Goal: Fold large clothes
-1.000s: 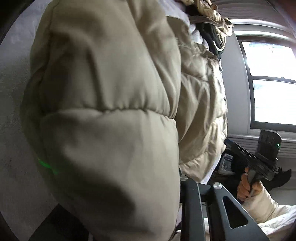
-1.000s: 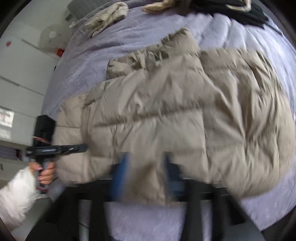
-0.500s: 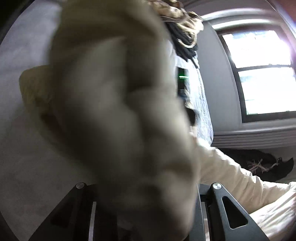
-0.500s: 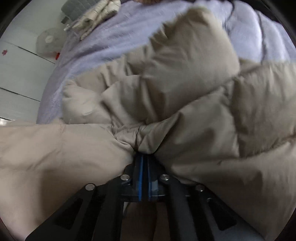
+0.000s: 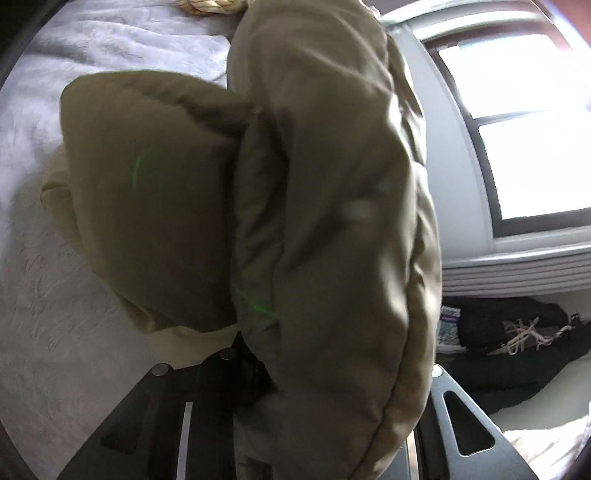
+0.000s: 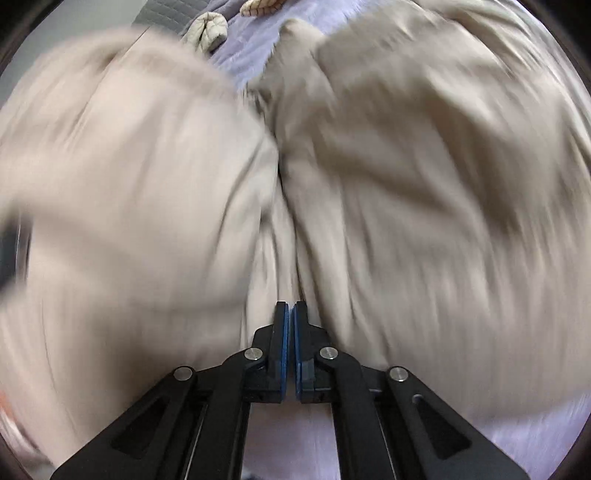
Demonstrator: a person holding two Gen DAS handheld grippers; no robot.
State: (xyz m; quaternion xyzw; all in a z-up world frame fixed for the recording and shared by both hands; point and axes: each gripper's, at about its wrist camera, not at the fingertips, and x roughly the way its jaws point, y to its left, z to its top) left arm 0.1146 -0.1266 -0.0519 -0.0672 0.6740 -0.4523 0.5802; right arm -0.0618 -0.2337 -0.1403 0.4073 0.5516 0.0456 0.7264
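Note:
A beige puffer jacket (image 5: 325, 184) hangs bunched right in front of the left wrist camera, above the lavender-grey bed cover (image 5: 74, 332). My left gripper (image 5: 291, 365) is shut on it, and the fabric hides both fingertips. In the right wrist view the same jacket (image 6: 406, 184) fills the frame, blurred by motion. My right gripper (image 6: 290, 314) is shut, its blue pads (image 6: 283, 332) pressed together at a crease where the jacket's folds converge. A strip of bed cover (image 6: 288, 443) shows beneath the right gripper.
A bright window (image 5: 524, 147) and a radiator (image 5: 517, 269) stand to the right of the bed. Dark clothes and a laced shoe (image 5: 517, 332) lie on the floor below. More garments (image 6: 210, 26) sit at the bed's far end.
The right gripper closed on a jacket fold and now sits tight against the fabric. The left gripper lifted its part of the jacket higher, showing more bed; the other hand left its view.

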